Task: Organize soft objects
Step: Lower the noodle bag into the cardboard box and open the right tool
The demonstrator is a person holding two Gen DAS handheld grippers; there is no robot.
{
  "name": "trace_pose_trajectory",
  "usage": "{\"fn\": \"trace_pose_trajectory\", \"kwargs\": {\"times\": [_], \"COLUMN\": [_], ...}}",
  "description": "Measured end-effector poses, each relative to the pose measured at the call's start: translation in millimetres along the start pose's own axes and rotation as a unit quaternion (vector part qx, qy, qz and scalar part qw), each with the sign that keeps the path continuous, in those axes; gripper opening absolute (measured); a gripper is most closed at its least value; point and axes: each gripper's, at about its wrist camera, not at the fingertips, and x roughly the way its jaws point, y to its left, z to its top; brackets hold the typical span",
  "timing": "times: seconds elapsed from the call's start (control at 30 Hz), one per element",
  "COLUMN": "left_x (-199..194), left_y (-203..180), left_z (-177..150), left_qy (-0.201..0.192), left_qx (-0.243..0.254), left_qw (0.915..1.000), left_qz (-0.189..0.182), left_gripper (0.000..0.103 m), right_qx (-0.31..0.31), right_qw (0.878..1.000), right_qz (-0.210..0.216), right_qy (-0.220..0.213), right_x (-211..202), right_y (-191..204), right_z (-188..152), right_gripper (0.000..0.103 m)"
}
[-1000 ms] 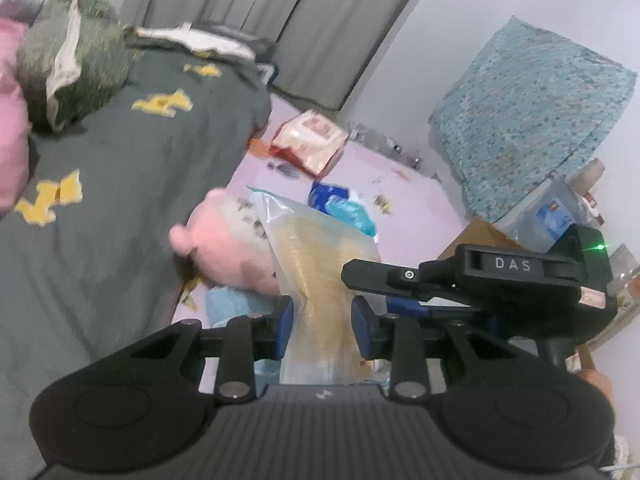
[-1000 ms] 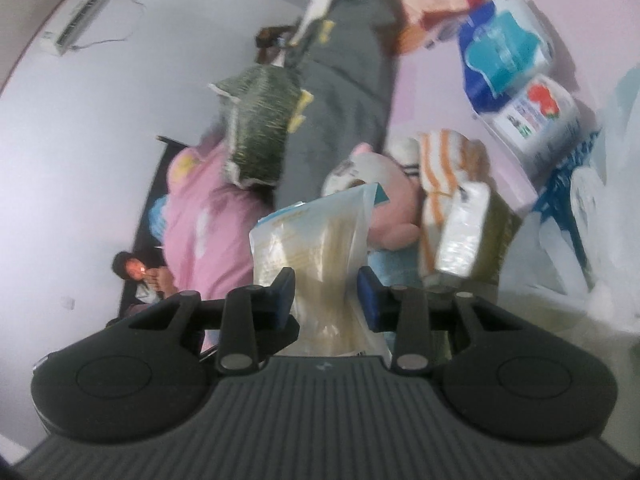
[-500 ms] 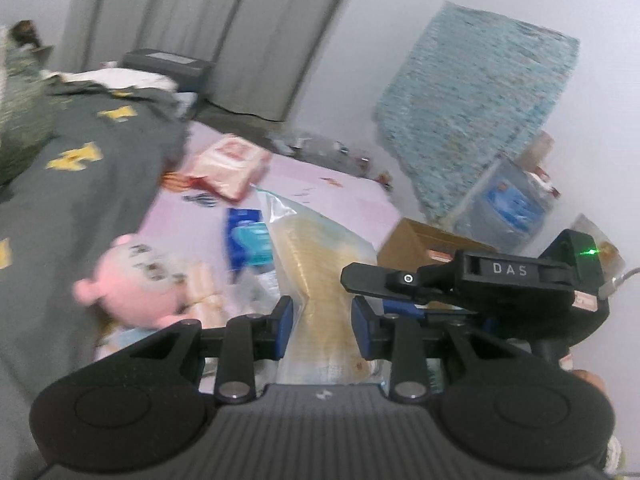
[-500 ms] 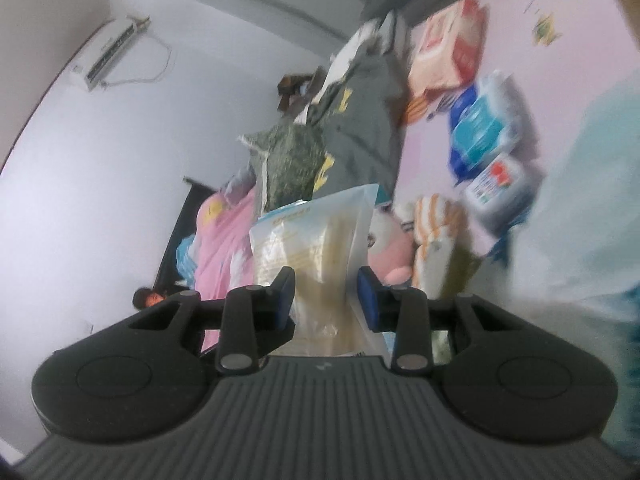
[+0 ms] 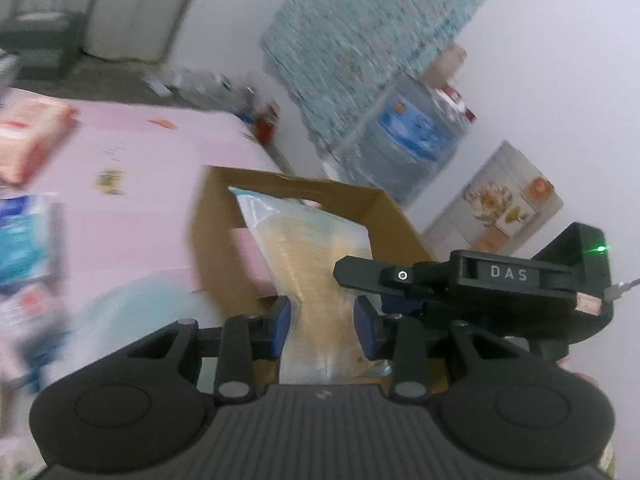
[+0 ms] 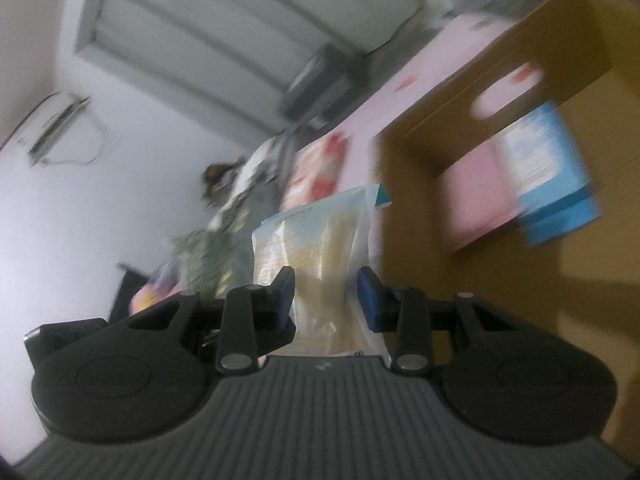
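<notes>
My left gripper (image 5: 322, 330) is shut on a clear plastic pack of yellowish soft sheets (image 5: 316, 256), held upright in the air in front of an open cardboard box (image 5: 218, 240). My right gripper (image 6: 326, 300) is shut on the same pack (image 6: 316, 240) from the other side; its black body (image 5: 472, 284) shows in the left wrist view. In the right wrist view the box (image 6: 492, 80) lies close at the right, with a pink pack (image 6: 476, 196) and a blue-and-white pack (image 6: 548, 168) inside.
Pink floor mat (image 5: 132, 184) with blue packs (image 5: 24, 236) and a red-and-white pack (image 5: 28, 140) at the left. A large water bottle (image 5: 396, 140) and a teal cloth (image 5: 360, 40) stand by the wall behind the box. A bed with dark bedding (image 6: 224, 240) lies far left.
Both grippers have swung with the pack away from the bed and the pink plush toy, toward the cardboard box, which now fills the view ahead. Both grips are unchanged.
</notes>
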Motion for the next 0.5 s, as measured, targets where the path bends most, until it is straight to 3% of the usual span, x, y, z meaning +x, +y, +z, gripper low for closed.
{"fn": "trace_pose_trajectory", "kwargs": {"times": [0.13, 0.27, 0.33, 0.4, 0.5], "left_x": [63.2, 116.4, 136.0, 145.1, 139.8], "left_y": [-18.9, -35.2, -33.5, -26.9, -18.7], "left_z": [28.0, 38.1, 37.2, 35.9, 34.5], "left_qy": [0.035, 0.046, 0.062, 0.081, 0.080], "left_qx": [-0.007, 0.018, 0.018, 0.000, -0.008], "left_qw": [0.9992, 0.9985, 0.9968, 0.9956, 0.9957], "left_qz": [-0.018, 0.023, 0.048, 0.047, 0.045], "left_gripper": [0.042, 0.070, 0.070, 0.069, 0.070], "right_qx": [-0.012, -0.060, -0.092, -0.109, -0.096], "right_qw": [0.998, 0.989, 0.978, 0.969, 0.967], "right_qz": [-0.060, -0.127, -0.174, -0.210, -0.227], "right_qy": [-0.028, -0.052, -0.062, -0.065, -0.061], "right_x": [-22.8, -26.7, -24.1, -17.2, -10.3], "right_y": [-28.8, -44.9, -53.4, -63.6, -85.5], "right_z": [43.4, 77.7, 86.9, 91.5, 92.2], "right_gripper": [0.034, 0.035, 0.035, 0.035, 0.035]}}
